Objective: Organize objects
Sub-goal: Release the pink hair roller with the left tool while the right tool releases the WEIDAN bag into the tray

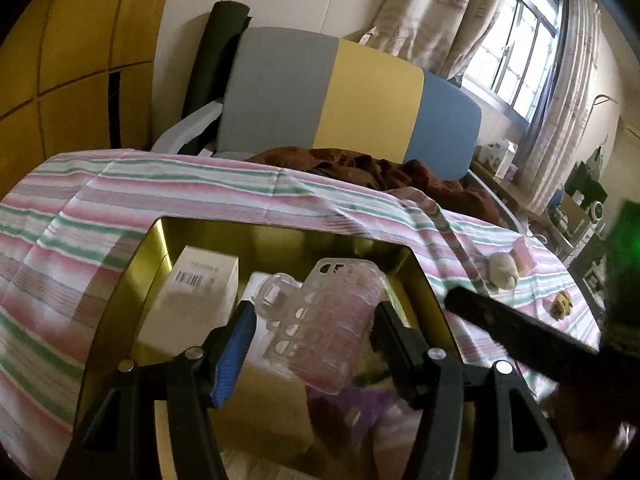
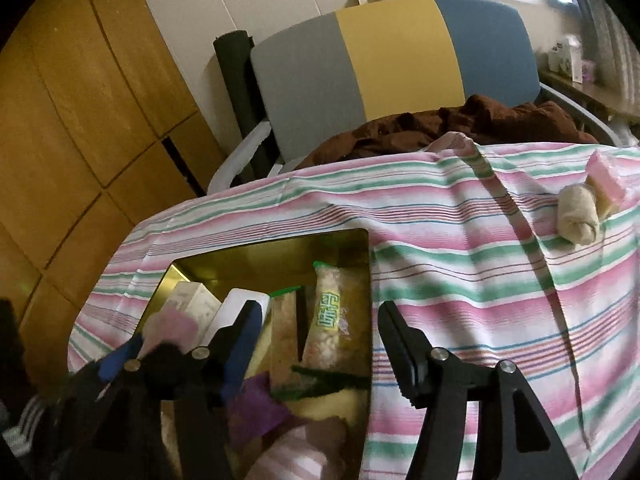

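Observation:
A gold tin (image 1: 160, 256) lies open on the striped cloth and holds a white barcoded box (image 1: 200, 296), snack packets (image 2: 330, 320) and a purple piece (image 2: 256, 404). My left gripper (image 1: 316, 312) hangs over the tin, shut on a clear, perforated plastic holder (image 1: 328, 320) that stands upright between its pads. My right gripper (image 2: 320, 308) is open above the tin's right edge (image 2: 366, 264) with nothing gripped; only the packets lie below it. One of its fingers (image 1: 520, 336) crosses the left wrist view at the right.
On the cloth to the right lie a rolled beige sock (image 2: 580, 216), a pink block (image 2: 606, 182) and a small brown lump (image 1: 562, 304). Behind stand a grey, yellow and blue chair (image 2: 400, 52) with brown fabric (image 2: 460, 124), and a wooden wardrobe (image 2: 80, 100) at the left.

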`<state>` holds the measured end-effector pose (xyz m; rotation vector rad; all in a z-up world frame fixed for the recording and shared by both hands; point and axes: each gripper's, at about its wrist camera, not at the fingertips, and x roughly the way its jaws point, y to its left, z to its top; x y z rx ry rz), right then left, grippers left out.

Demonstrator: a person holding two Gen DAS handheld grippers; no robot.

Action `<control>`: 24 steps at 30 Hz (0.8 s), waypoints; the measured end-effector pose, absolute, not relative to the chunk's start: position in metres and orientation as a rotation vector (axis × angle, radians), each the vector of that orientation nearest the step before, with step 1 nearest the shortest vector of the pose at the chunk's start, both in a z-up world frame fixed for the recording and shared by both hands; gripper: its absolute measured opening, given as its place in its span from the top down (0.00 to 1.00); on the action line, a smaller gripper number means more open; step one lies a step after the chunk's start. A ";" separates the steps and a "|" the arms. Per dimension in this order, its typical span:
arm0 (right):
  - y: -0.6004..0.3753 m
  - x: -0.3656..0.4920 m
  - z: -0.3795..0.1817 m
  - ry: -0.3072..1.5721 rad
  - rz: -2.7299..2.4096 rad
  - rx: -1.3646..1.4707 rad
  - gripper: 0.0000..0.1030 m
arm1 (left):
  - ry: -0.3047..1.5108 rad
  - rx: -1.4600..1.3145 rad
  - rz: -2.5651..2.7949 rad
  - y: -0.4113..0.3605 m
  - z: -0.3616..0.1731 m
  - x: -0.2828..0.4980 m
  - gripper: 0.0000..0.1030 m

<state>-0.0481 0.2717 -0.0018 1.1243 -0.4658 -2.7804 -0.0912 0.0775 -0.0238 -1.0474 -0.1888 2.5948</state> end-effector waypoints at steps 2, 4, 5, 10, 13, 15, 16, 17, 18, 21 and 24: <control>0.274 -0.044 -0.002 -0.467 -2.780 1.117 0.40 | -0.162 -1.055 2.622 0.083 -0.022 -0.098 0.34; 0.276 -0.041 -0.003 -0.466 -2.777 1.116 0.40 | -0.158 -1.063 2.643 0.084 -0.020 -0.103 0.23; 0.277 -0.039 -0.003 -0.470 -2.772 1.117 0.40 | -0.166 -1.059 2.641 0.083 -0.020 -0.103 0.18; 0.285 -0.030 -0.004 -0.459 -2.774 1.111 0.40 | -0.212 -1.023 2.649 0.073 -0.018 -0.093 0.18; 0.288 -0.026 -0.005 -0.471 -2.768 1.114 0.40 | -0.212 -1.021 2.706 0.066 -0.018 -0.081 0.18; 0.288 -0.024 -0.005 -0.474 -2.761 1.114 0.40 | -0.204 -1.029 2.731 0.063 -0.018 -0.074 0.18; 0.288 -0.023 -0.005 -0.472 -2.759 1.115 0.40 | -0.200 -1.039 2.740 0.062 -0.019 -0.072 0.18; 0.287 -0.022 -0.005 -0.467 -2.756 1.116 0.40 | -0.198 -1.044 2.746 0.061 -0.019 -0.071 0.18; 0.285 -0.021 -0.006 -0.460 -2.754 1.116 0.40 | -0.198 -1.044 2.756 0.060 -0.018 -0.068 0.18; 0.280 -0.018 -0.006 -0.430 -2.746 1.119 0.40 | -0.200 -1.034 2.785 0.056 -0.016 -0.060 0.18; 0.274 -0.014 -0.005 -0.386 -2.748 1.124 0.38 | -0.227 -1.029 2.784 0.052 -0.015 -0.052 0.18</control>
